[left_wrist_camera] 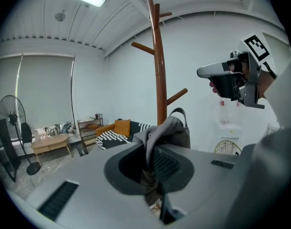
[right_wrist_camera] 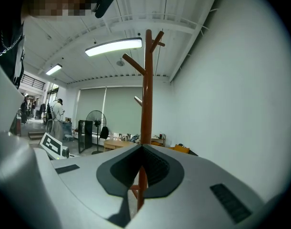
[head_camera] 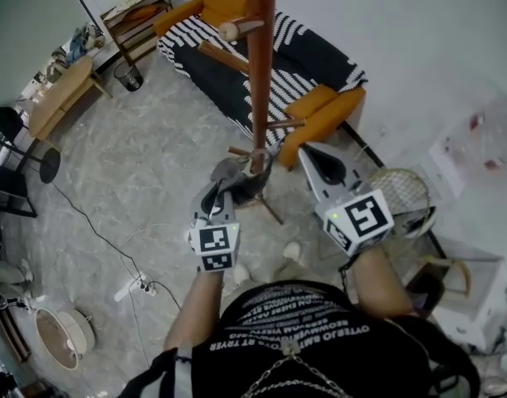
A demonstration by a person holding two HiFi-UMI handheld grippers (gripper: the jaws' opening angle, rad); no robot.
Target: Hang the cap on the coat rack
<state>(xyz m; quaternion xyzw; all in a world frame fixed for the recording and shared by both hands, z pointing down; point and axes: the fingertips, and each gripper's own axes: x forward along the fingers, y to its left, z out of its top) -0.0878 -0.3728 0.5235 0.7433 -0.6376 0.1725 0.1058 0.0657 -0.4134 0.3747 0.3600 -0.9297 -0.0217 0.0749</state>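
Limply, a grey cap [left_wrist_camera: 160,129]; crumpled, bunched fabric

Empty, touching fingers [right_wrist_camera: 160,168] before brown coat rack [right_wrist_camera: 146,94]

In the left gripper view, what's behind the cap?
The coat rack pole stands behind the cap, its pegs showing above. The cap covers the pole's lower part, so its base can't be seen.
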